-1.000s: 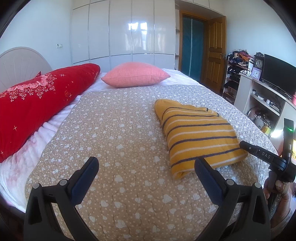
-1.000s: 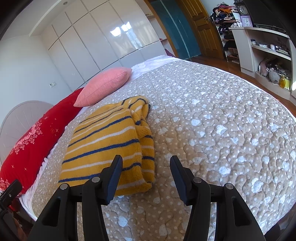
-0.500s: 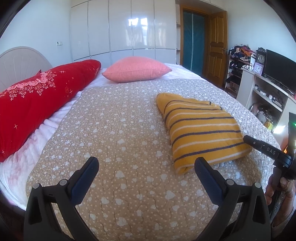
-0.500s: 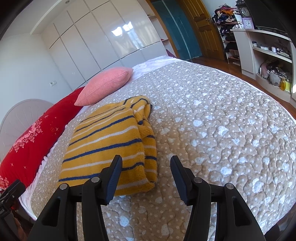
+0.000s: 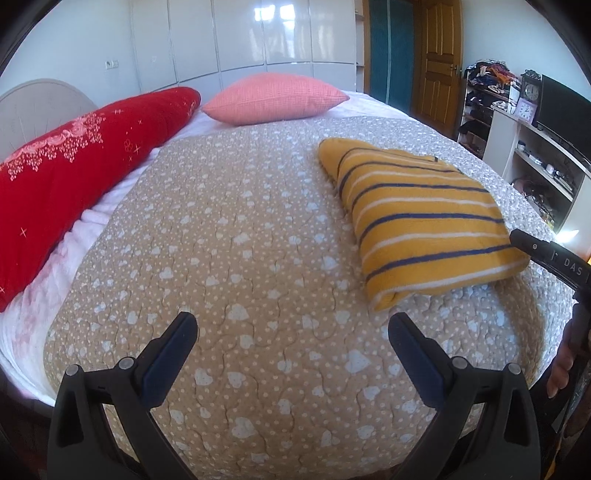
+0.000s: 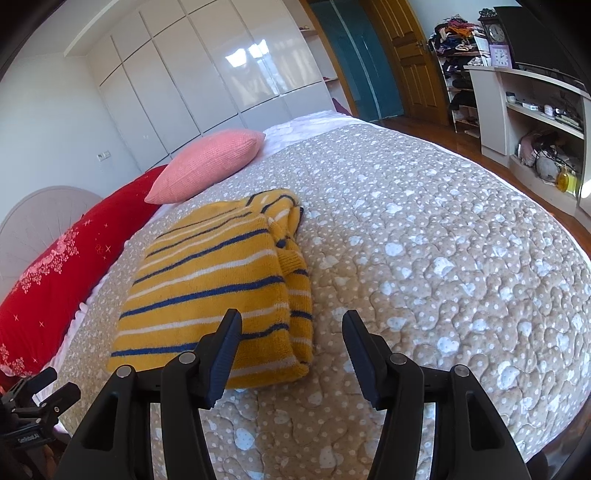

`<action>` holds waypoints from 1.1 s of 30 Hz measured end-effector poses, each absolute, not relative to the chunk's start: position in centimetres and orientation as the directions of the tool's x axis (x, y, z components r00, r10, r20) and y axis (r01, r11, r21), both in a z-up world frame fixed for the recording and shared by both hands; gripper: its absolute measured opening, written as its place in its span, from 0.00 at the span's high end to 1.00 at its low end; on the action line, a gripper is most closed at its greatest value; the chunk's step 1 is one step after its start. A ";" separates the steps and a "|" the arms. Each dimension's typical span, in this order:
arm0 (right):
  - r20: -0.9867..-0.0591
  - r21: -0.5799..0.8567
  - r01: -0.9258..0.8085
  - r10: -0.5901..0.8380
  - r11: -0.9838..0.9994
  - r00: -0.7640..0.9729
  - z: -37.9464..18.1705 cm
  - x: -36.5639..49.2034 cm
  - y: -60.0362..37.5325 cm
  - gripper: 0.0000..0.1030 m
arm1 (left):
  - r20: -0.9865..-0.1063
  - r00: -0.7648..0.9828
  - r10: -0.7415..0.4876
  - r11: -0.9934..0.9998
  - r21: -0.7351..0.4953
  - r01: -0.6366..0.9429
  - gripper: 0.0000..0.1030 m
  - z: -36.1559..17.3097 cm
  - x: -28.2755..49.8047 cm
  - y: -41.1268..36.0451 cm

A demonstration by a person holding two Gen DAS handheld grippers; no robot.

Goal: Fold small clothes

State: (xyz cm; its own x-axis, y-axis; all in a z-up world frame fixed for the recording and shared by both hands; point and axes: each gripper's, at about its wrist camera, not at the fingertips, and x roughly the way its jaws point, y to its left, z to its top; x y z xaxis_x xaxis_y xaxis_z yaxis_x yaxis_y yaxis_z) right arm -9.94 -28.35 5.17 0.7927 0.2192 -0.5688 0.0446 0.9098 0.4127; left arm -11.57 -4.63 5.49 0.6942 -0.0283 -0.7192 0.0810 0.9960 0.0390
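A folded yellow sweater (image 5: 424,218) with blue and white stripes lies on the bedspread (image 5: 258,240). My left gripper (image 5: 291,321) hangs open and wide over bare bedspread, to the near left of the sweater. My right gripper (image 6: 291,315) is open and its jaws are opening; the near right corner of the sweater (image 6: 210,280) shows between them, and the pads do not press on it. One right gripper finger (image 5: 546,254) reaches in beside the sweater's right edge. The left gripper's body (image 6: 33,406) shows at the bottom left of the right wrist view.
A long red pillow (image 5: 74,162) and a pink pillow (image 5: 273,98) lie at the head of the bed. White wardrobes (image 5: 240,33) line the far wall. A white shelf unit (image 5: 535,155) with a television and clocks stands right of the bed, near a wooden door (image 5: 437,62).
The left gripper has sunk and tipped downward, so the bed sits higher in its view. The right gripper's jaws stand slightly wider apart. The sweater has not moved.
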 end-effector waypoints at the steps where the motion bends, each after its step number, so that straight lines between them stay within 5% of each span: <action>1: -0.570 0.407 0.042 0.218 0.913 0.792 5.2 -9.9 -28.2 0.41 | -0.723 0.690 -0.032 0.996 0.031 0.078 0.00 5.4 -11.5 -4.4; 19: -0.593 0.362 0.011 0.221 0.932 0.774 5.1 -8.8 -26.5 0.39 | -0.746 0.665 -0.032 0.999 -0.002 0.046 0.00 4.1 -10.5 -3.0; 28: -0.583 0.319 -0.011 0.205 0.948 0.786 5.7 -9.4 -25.7 0.39 | -0.493 0.852 0.179 0.984 0.082 -0.159 0.00 9.0 -13.3 -2.3; 33: -0.573 0.299 -0.025 0.201 0.954 0.795 6.6 -10.3 -25.2 0.39 | -0.562 0.809 0.172 0.985 0.113 -0.131 0.00 9.8 -12.2 -2.9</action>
State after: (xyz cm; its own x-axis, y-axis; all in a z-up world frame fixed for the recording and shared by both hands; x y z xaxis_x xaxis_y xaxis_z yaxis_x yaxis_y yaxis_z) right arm -10.35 -25.21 6.56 0.7947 0.2010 -0.5727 -0.0255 0.9538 0.2995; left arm -12.21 -2.89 9.84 0.8092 0.1722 -0.5617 -0.1310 0.9849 0.1133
